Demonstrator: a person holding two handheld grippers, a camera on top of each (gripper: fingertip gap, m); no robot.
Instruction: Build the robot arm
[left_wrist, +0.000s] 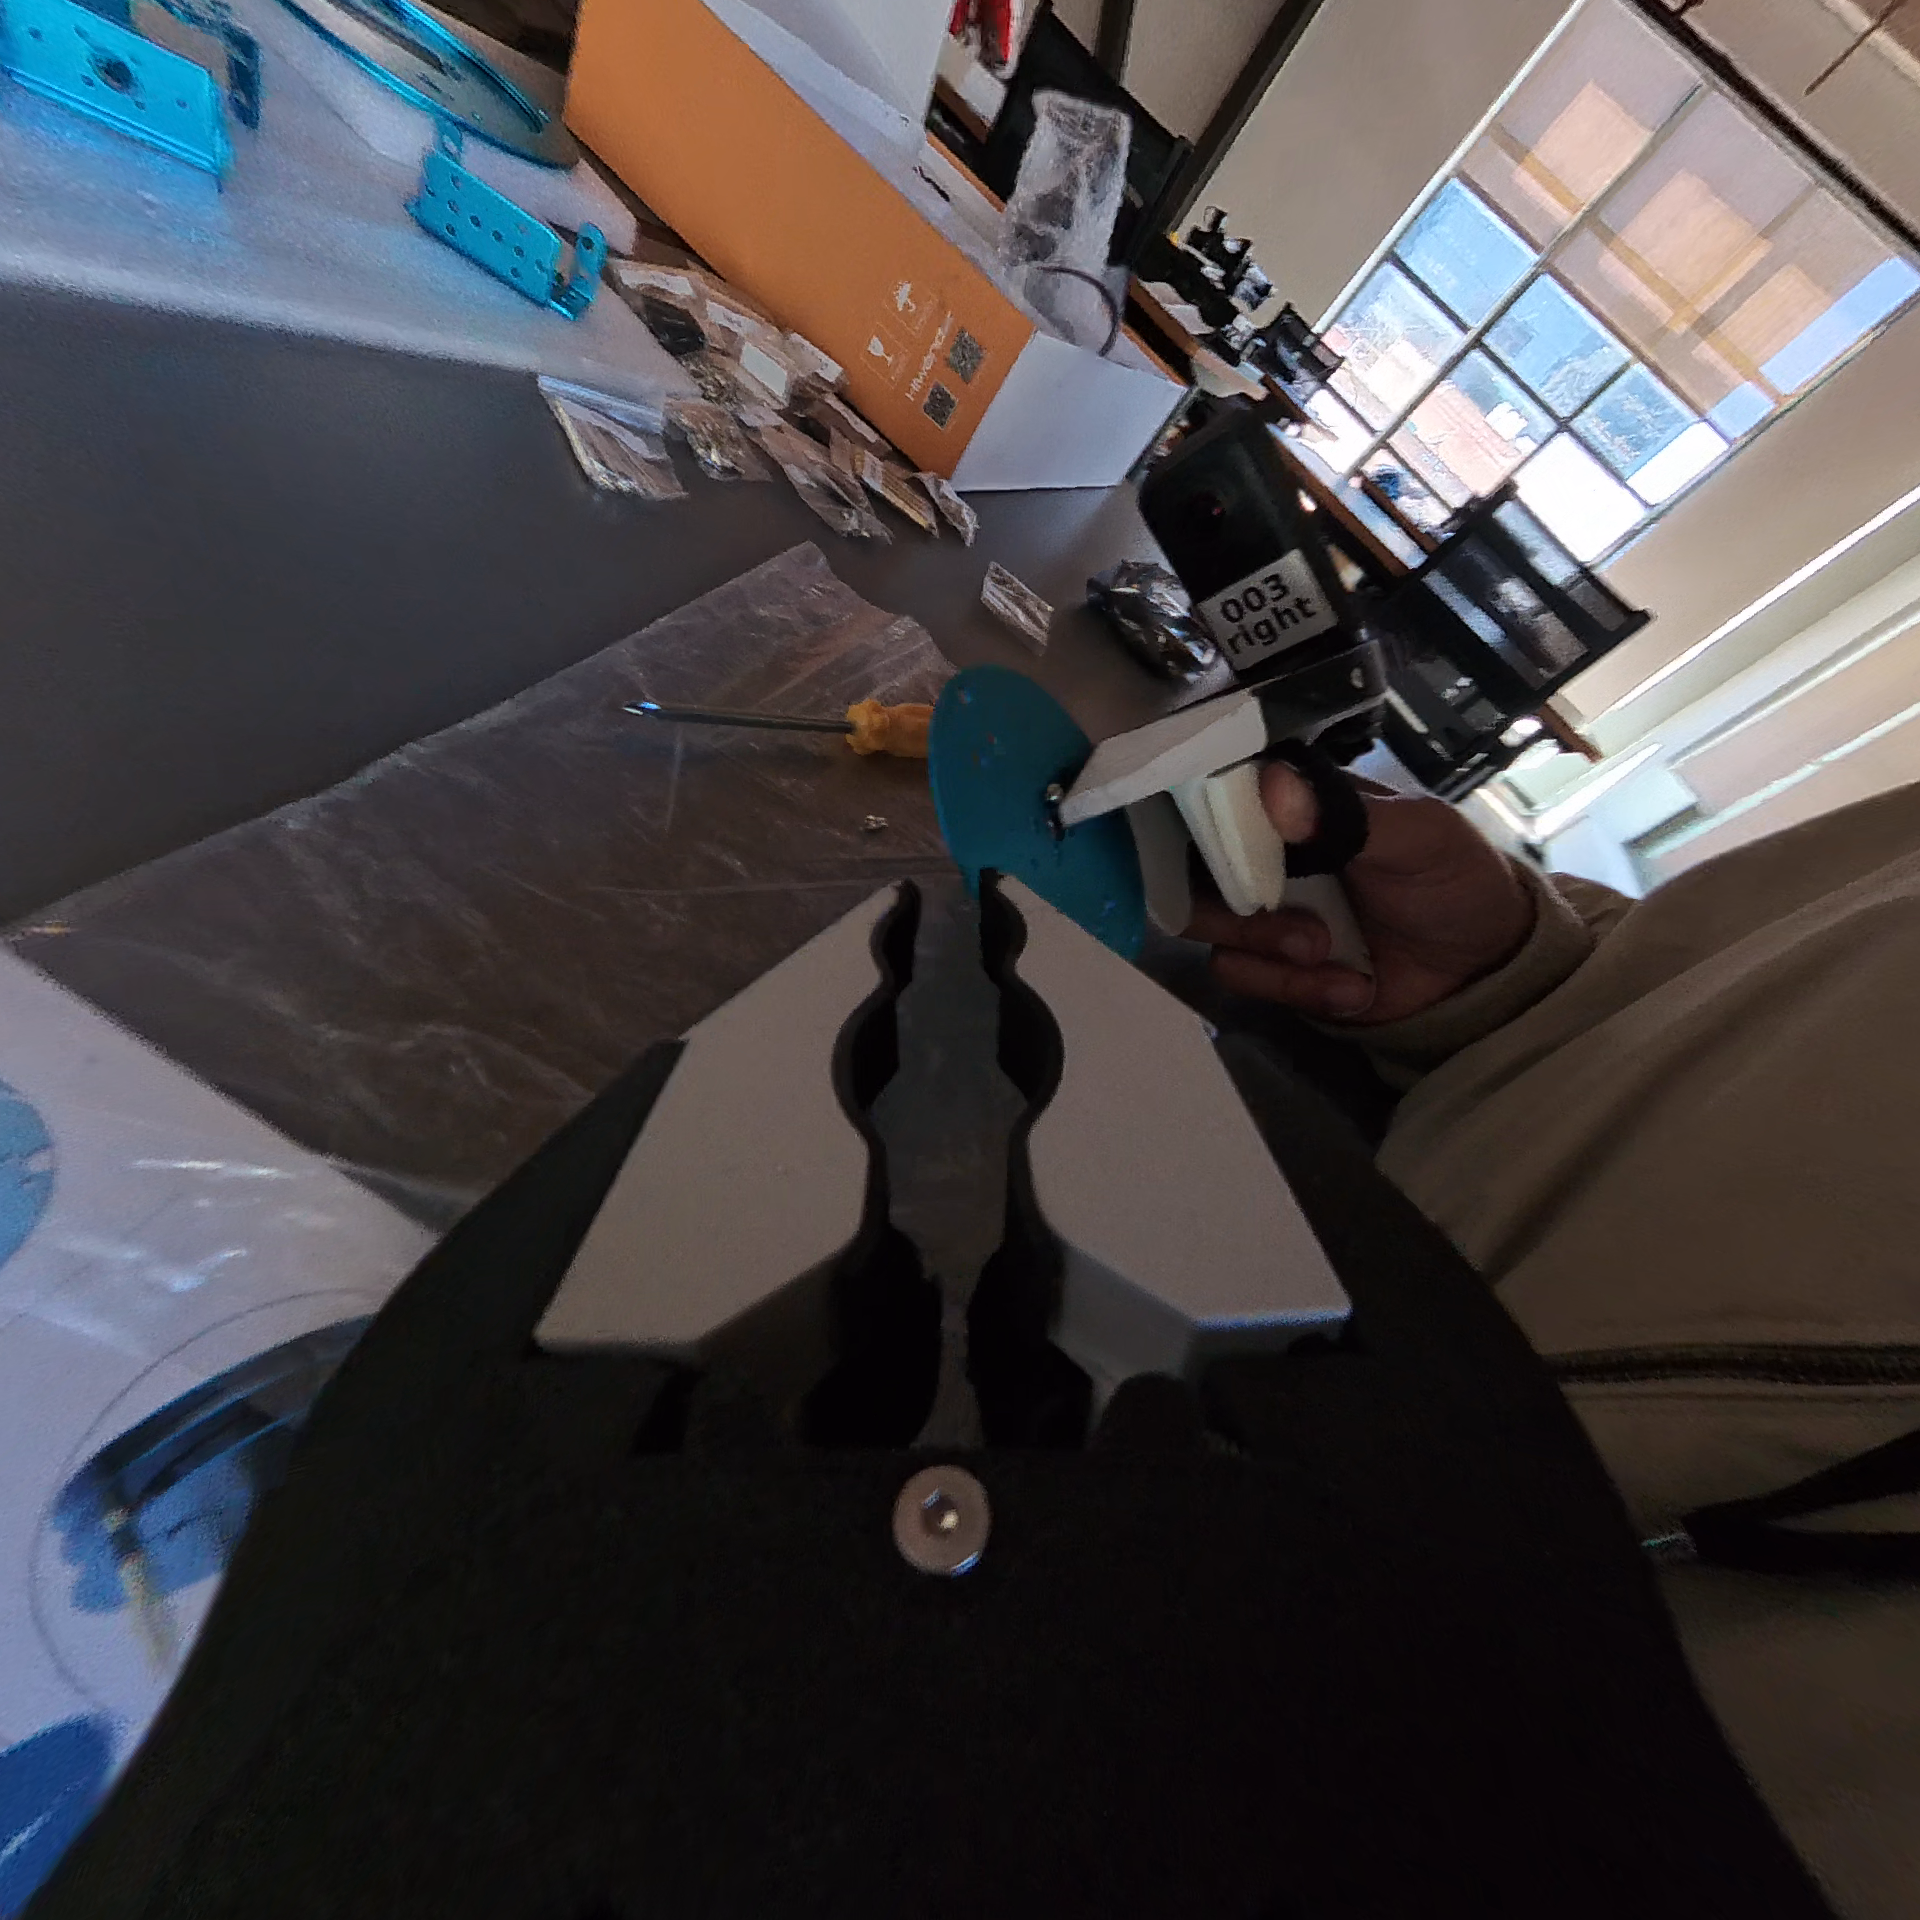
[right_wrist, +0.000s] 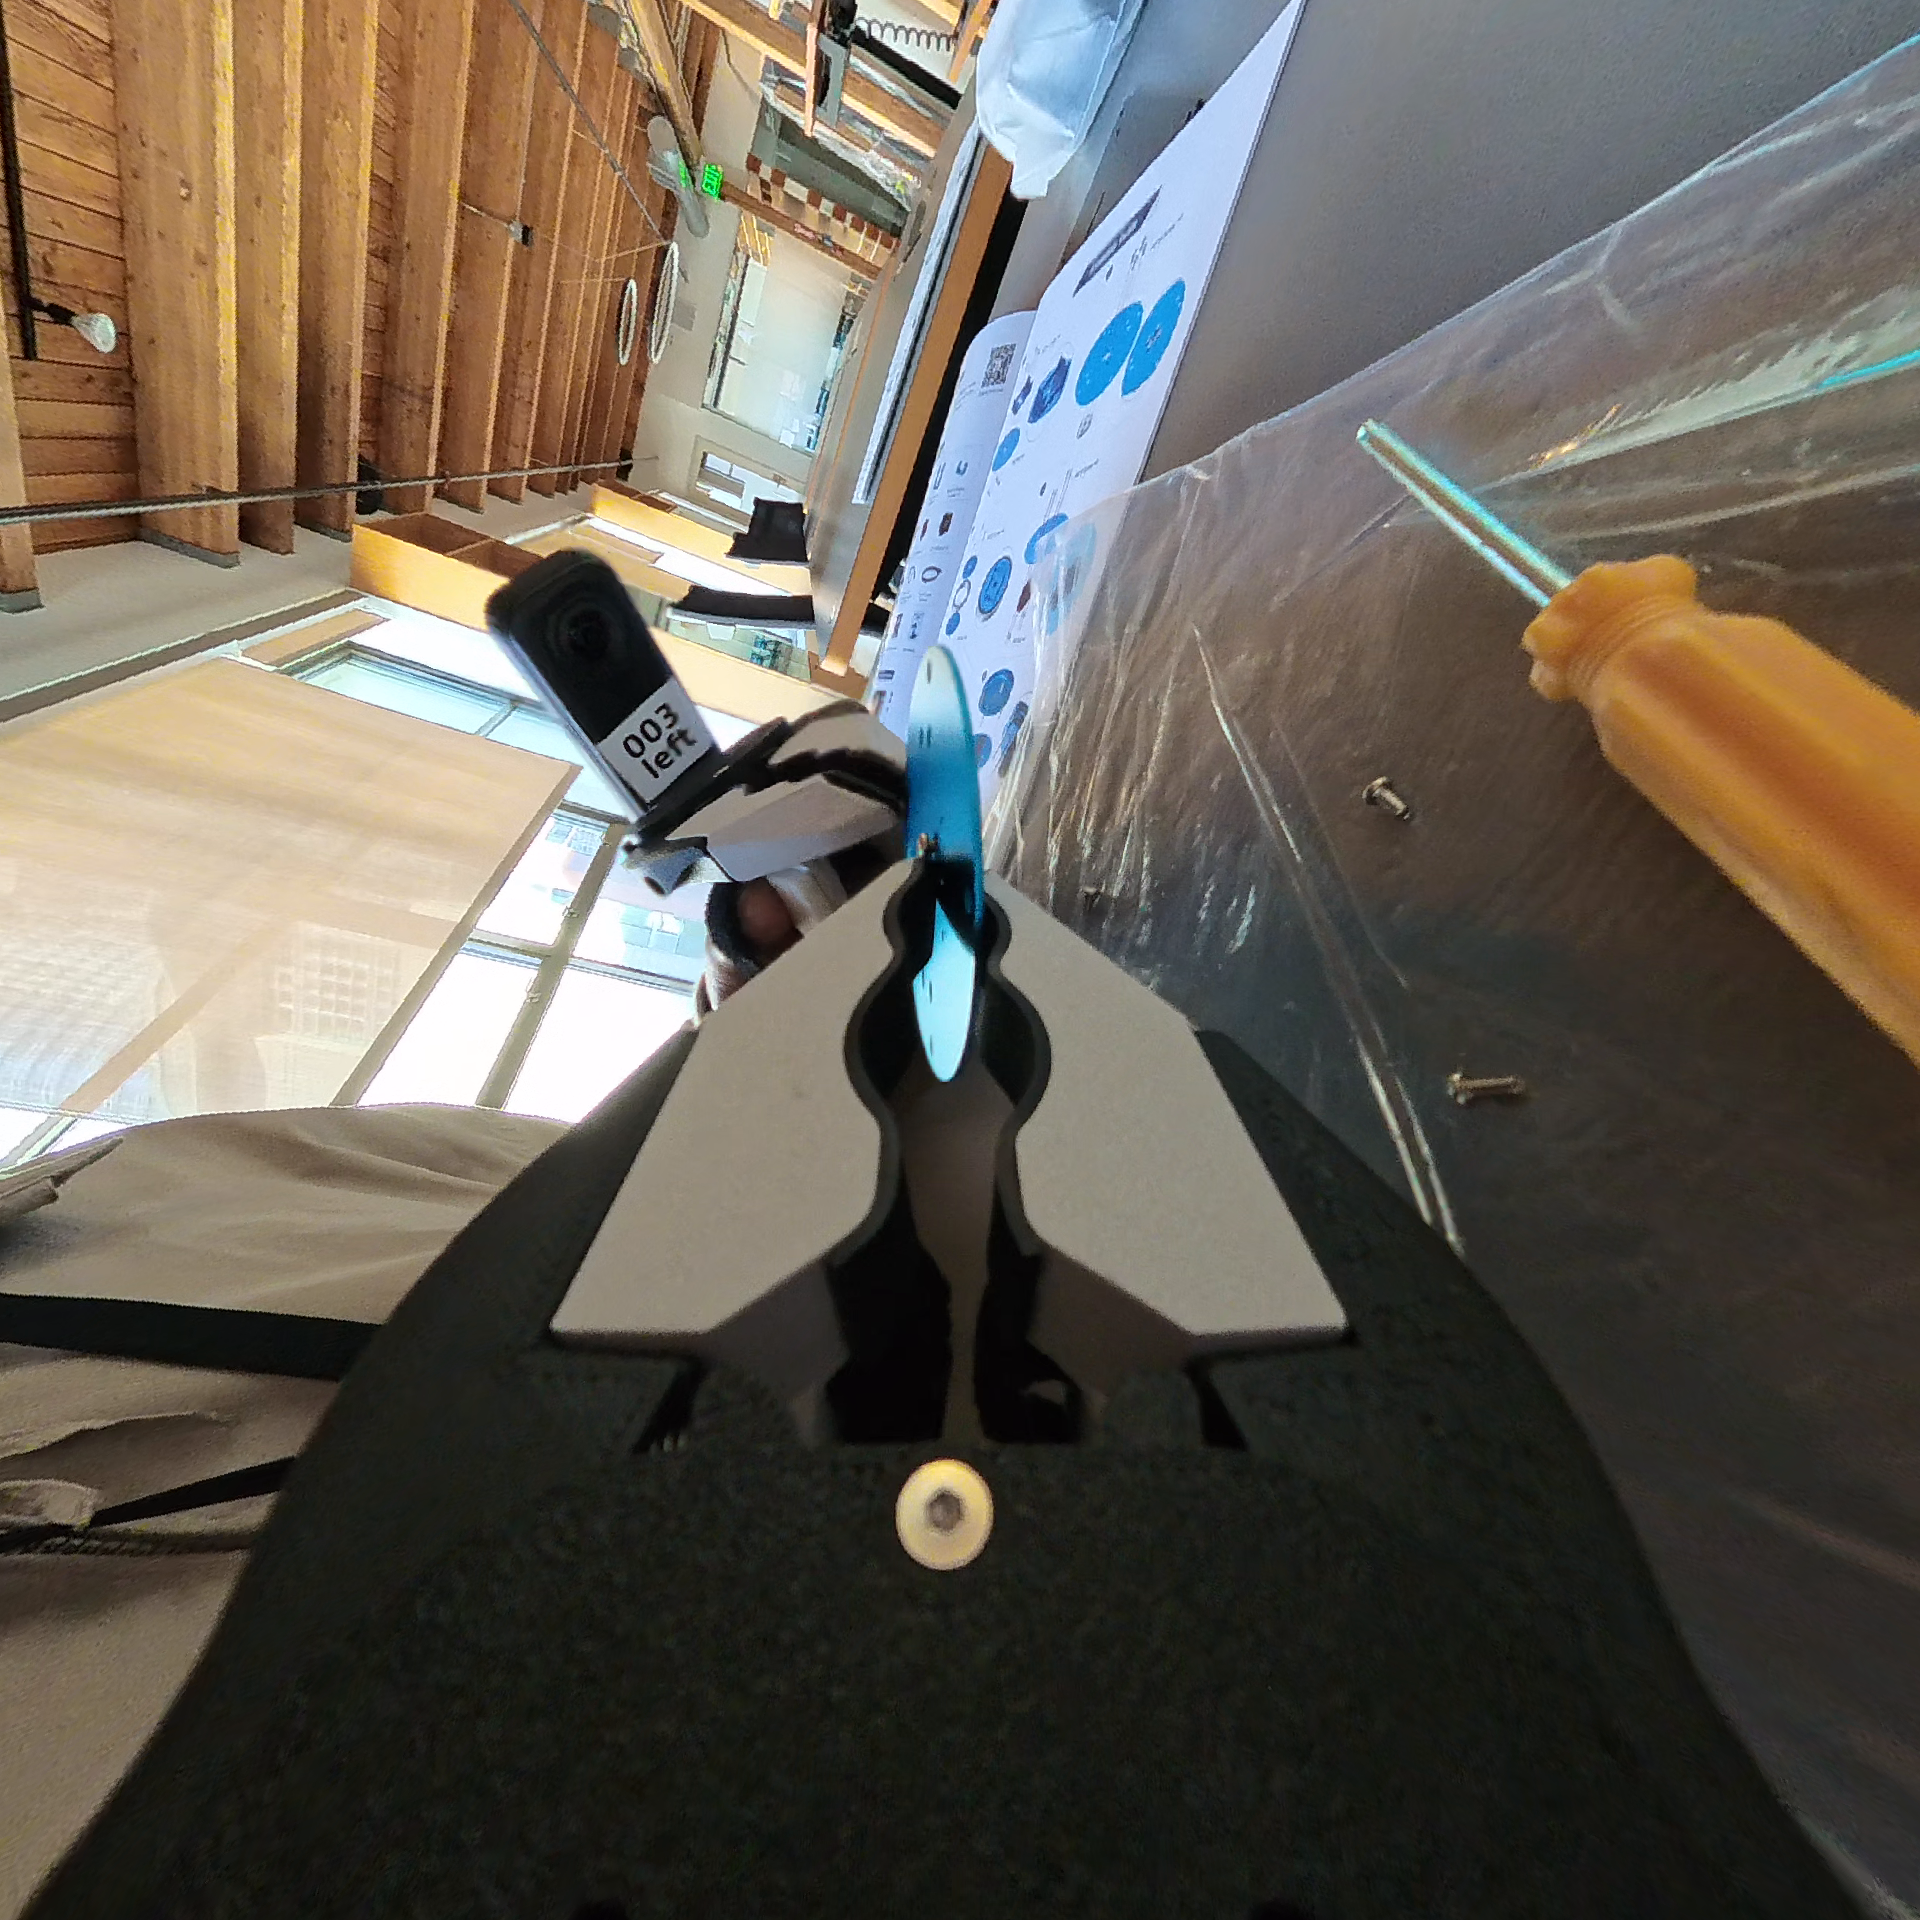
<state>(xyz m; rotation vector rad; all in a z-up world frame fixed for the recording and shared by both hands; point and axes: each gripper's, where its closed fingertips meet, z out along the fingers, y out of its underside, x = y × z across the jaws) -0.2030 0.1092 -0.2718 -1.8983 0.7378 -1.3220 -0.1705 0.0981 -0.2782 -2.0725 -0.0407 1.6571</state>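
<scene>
A round blue disc with small holes is held up above the table. My right gripper is shut on the disc, which stands edge-on between its fingers. In the left wrist view the right gripper pinches the disc's rim beside a small screw. My left gripper has its jaws close together, with nothing showing between them. Its tips are at the disc's lower edge. In the right wrist view the left gripper meets the disc's face from the left.
A yellow-handled screwdriver lies on a clear plastic sheet with loose screws. An orange box, small parts bags, blue metal brackets and a printed sheet lie farther off. A person's hand holds the right gripper. One gripper's finger ends stand about 5 cm off the other's. Between my right fingertips and the yellow-handled screwdriver there is roughly 10 cm.
</scene>
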